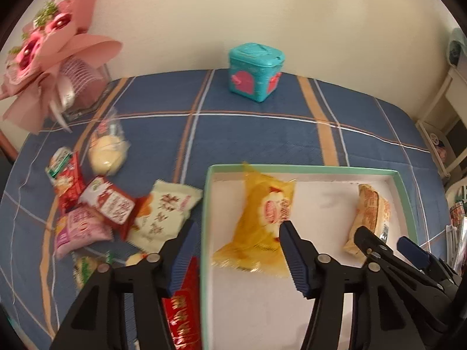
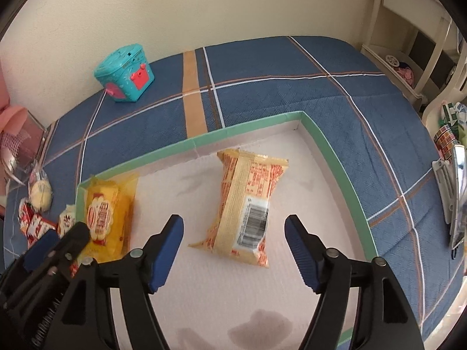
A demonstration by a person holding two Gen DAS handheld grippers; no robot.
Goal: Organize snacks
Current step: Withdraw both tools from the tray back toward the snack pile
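A shallow white box with a green rim [image 1: 294, 169] [image 2: 251, 127] lies on the blue plaid cloth. A yellow snack packet [image 1: 262, 218] [image 2: 106, 213] lies at its left side, and an orange-printed packet with a barcode [image 2: 248, 204] [image 1: 372, 215] at its right. Several loose snack packets [image 1: 111, 207] lie left of the box. My left gripper [image 1: 238, 233] is open and empty, straddling the box's left wall. My right gripper [image 2: 235, 227] is open and empty, just above the near end of the orange packet.
A teal toy box [image 1: 255, 71] [image 2: 124, 73] stands at the back by the wall. A pink bouquet [image 1: 49, 49] stands at the far left. A red packet [image 1: 184, 315] lies under my left gripper. Cream shelves [image 2: 408, 43] and metal clips [image 2: 455, 195] are at the right.
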